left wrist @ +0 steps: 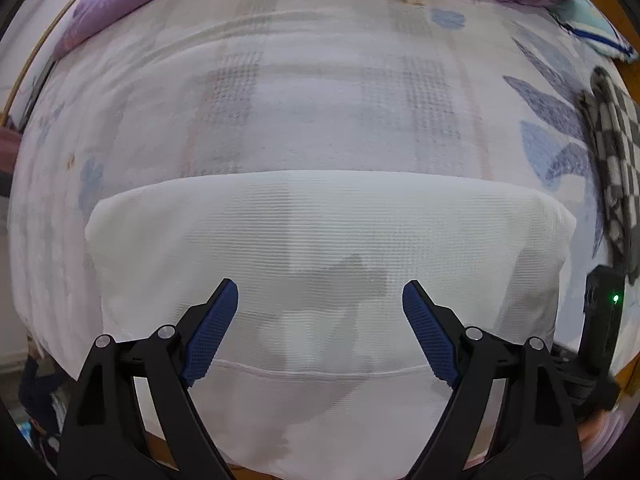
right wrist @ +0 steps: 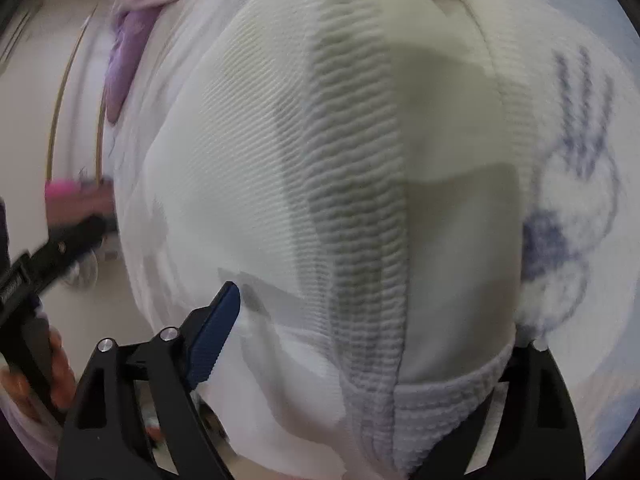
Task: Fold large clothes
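The white ribbed garment lies folded flat on a bed covered by a pale sheet with blue leaf prints, seen from the left wrist camera looking straight down. Its far folded edge runs across the middle of the view, and a stitched hem line crosses low down, between the two fingers. The left gripper hangs over the cloth with its jaws wide apart; the blue pads sit to either side of the garment's middle and nothing is pinched between them. Whether the tips touch the fabric cannot be told. A purple floral quilt is bunched along the far edge of the bed, a black-and-white checked cloth lies at the right edge, and part of the other gripper's black body with a green light shows just below it.

From the right wrist camera, the same garment fills nearly the whole view, close and partly blurred. The right gripper has its left blue pad showing beside the cloth, while the other finger is hidden under a thick ribbed hem band that drapes over it. The fabric lies between the jaws, which stand partly apart; whether the pads press on it cannot be told. At the left edge, a hand grips the other tool.
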Demonstrator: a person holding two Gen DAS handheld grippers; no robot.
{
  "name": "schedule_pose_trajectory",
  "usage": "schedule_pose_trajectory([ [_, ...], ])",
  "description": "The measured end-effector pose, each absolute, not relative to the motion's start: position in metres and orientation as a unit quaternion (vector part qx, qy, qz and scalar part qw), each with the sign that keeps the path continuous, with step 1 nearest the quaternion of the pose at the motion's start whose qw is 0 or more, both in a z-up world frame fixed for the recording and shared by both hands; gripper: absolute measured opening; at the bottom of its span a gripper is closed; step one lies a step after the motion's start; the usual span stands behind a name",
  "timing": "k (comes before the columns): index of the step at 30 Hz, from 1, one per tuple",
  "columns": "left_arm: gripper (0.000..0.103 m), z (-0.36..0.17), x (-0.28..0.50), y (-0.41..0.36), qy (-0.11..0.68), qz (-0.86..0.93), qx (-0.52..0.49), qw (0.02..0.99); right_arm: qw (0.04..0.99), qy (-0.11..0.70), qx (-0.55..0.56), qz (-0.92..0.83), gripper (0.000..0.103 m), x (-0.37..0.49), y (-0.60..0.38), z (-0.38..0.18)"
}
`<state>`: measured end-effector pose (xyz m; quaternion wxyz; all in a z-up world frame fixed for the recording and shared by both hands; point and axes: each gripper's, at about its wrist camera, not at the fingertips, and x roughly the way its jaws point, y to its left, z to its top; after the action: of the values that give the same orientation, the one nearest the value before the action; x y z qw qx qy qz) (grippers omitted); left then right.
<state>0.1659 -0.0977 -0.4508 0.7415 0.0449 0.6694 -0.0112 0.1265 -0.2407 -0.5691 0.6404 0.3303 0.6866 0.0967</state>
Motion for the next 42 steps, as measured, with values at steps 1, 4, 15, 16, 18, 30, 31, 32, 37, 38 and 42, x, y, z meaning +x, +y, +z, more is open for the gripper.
schedule_pose_trajectory([
  [1, 0.085, -0.450, 0.169, -0.094, 0.671, -0.020, 0.026, 0.741, 0.641, 0.692, 0.322, 0.084, 0.057, 0.126, -0.240, -0.566],
  [4, 0.076, -0.455, 0.178, -0.090, 0.683, -0.017, 0.015, 0.730, 0.639, 0.689, 0.335, 0.066, 0.027, 0.121, -0.249, -0.558],
  [15, 0.005, -0.480, 0.237, -0.087, 0.718, -0.023, 0.012, 0.696, 0.653, 0.723, 0.226, -0.017, 0.025, 0.138, -0.215, -0.555],
  [16, 0.005, -0.482, 0.242, -0.088, 0.723, -0.026, 0.007, 0.691, 0.647, 0.726, 0.233, -0.023, 0.026, 0.138, -0.218, -0.557],
  [18, 0.004, -0.492, 0.256, -0.089, 0.735, -0.038, -0.006, 0.677, 0.636, 0.733, 0.240, -0.028, 0.027, 0.146, -0.221, -0.560],
  [30, 0.002, -0.546, 0.261, -0.102, 0.831, -0.036, 0.021, 0.555, 0.633, 0.733, 0.249, -0.007, 0.028, 0.123, -0.252, -0.576],
  [31, 0.002, -0.545, 0.256, -0.103, 0.832, -0.038, 0.025, 0.552, 0.630, 0.736, 0.249, -0.007, 0.028, 0.130, -0.247, -0.576],
  [32, 0.002, -0.549, 0.253, -0.101, 0.830, -0.036, 0.022, 0.556, 0.626, 0.739, 0.251, -0.007, 0.028, 0.132, -0.248, -0.578],
  [37, 0.003, -0.561, 0.243, -0.098, 0.821, -0.012, -0.004, 0.570, 0.634, 0.730, 0.256, 0.011, 0.028, 0.140, -0.252, -0.581],
  [38, 0.003, -0.553, 0.235, -0.104, 0.822, -0.008, 0.014, 0.569, 0.635, 0.726, 0.265, 0.012, 0.028, 0.136, -0.254, -0.579],
  [42, 0.003, -0.563, 0.187, -0.107, 0.825, -0.002, 0.018, 0.565, 0.632, 0.729, 0.263, 0.016, 0.030, 0.149, -0.260, -0.589],
])
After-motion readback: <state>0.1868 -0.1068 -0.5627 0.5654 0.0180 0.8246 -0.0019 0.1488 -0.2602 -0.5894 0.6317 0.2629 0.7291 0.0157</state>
